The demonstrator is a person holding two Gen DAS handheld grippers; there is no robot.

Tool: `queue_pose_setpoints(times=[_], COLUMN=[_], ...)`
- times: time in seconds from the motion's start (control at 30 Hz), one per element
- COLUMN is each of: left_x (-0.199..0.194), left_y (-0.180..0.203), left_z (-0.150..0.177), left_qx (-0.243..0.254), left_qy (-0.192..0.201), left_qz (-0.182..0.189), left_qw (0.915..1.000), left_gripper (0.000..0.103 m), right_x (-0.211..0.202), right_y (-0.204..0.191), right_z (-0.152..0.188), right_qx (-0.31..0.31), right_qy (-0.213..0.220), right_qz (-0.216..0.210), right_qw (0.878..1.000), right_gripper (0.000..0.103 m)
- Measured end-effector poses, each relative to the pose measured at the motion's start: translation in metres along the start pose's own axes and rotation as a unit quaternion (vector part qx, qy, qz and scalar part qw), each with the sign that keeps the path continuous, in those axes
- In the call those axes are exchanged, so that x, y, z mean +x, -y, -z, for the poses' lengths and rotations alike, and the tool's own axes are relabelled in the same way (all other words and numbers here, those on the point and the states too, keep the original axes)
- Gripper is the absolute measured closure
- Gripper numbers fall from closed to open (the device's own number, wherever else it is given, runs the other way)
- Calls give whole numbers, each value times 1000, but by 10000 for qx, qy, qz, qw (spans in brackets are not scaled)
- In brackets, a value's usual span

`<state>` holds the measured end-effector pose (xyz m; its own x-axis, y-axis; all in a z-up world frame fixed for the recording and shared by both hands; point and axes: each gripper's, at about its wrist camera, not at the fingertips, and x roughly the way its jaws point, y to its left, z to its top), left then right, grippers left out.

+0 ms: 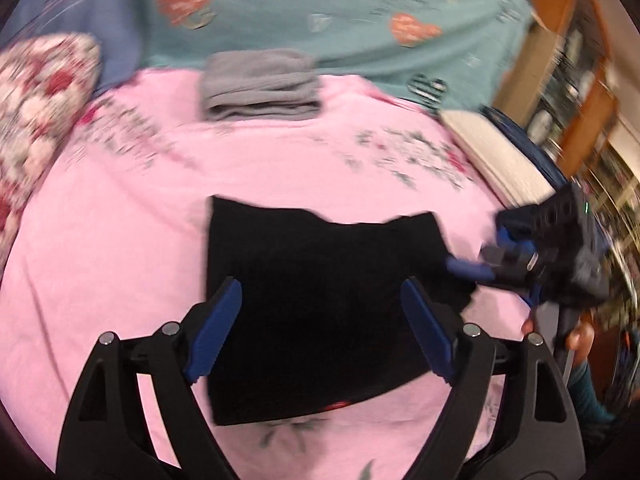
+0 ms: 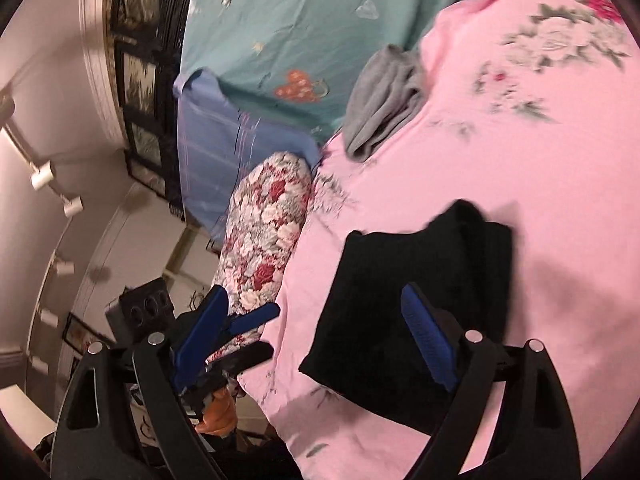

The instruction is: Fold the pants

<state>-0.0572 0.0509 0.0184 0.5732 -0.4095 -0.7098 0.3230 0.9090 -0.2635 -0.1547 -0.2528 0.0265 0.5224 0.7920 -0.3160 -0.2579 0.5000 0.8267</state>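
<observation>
The black pants (image 1: 320, 304) lie folded into a compact rectangle on the pink floral bedsheet (image 1: 120, 240). My left gripper (image 1: 320, 292) is open and empty, hovering above the near part of the pants. My right gripper (image 1: 468, 268) shows at the pants' right edge in the left wrist view, blurred. In the right wrist view the folded pants (image 2: 420, 300) lie ahead, and my right gripper (image 2: 316, 304) is open and empty above their left edge. My left gripper (image 2: 256, 332) shows at lower left there, open.
A folded grey garment (image 1: 260, 84) lies at the far side of the pink sheet, also in the right wrist view (image 2: 380, 100). A floral pillow (image 1: 36, 112) is at left. A teal sheet (image 1: 340, 12) lies beyond. A wooden shelf (image 1: 568, 80) stands at right.
</observation>
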Motion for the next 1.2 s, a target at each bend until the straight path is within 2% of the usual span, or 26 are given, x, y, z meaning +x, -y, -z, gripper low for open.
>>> queue_pose_setpoints(times=[0.07, 0.13, 0.17, 0.2, 0.27, 0.37, 0.43, 0.5, 0.53, 0.6, 0.67, 0.87, 1.1, 1.2], left_x=[5, 16, 23, 30, 44, 65, 68, 72, 75, 76, 78, 87, 93, 97], left_y=[-30, -51, -64, -74, -88, -98, -100, -100, -100, -96, -93, -86, -79, -75], left_z=[1, 2, 4, 6, 11, 20, 25, 27, 28, 28, 29, 35, 31, 30], left_qx=[-397, -698, -861, -992, -1231, -1481, -1490, -1461, -1433, -1393, -1359, -1315, -1263, -1230], left_qy=[-143, -329, -441, -558, -843, -1182, -1256, -1333, -1380, -1466, -1550, -1707, -1640, -1607], left_qz=[-4, 2, 47, 89, 161, 349, 375, 406, 417, 450, 498, 659, 706, 760], left_qw=[9991, 9970, 9953, 9935, 9887, 9813, 9801, 9794, 9791, 9783, 9773, 9743, 9758, 9764], left_gripper=[18, 18, 18, 18, 18, 18, 18, 18, 18, 18, 18, 16, 10, 7], right_x=[21, 44, 55, 55, 40, -4, -27, -38, -40, -41, -36, -11, 5, 18], right_y=[0, 15, 28, 35, 35, 24, 23, 37, 46, 65, 71, 59, 58, 56], right_z=[2, 11, 18, 23, 24, 17, 17, 25, 30, 45, 53, 52, 44, 43], right_qx=[-36, -92, -207, -343, -278, 18, 63, 323, 554, 1109, 1281, 1065, 1101, 1041], right_qy=[-233, -661, -975, -1032, -929, -568, -465, -660, -783, -1011, -1153, -1437, -1419, -1419], right_qz=[182, 980, 1475, 1572, 1512, 1031, 1427, 1835, 1908, 1952, 1850, 1792, 1722, 1615], right_qw=[9996, 9929, 9840, 9816, 9837, 9931, 9887, 9803, 9769, 9692, 9675, 9674, 9685, 9711], right_gripper=[14, 14, 15, 19, 18, 10, 7, 7, 7, 7, 7, 7, 7, 1])
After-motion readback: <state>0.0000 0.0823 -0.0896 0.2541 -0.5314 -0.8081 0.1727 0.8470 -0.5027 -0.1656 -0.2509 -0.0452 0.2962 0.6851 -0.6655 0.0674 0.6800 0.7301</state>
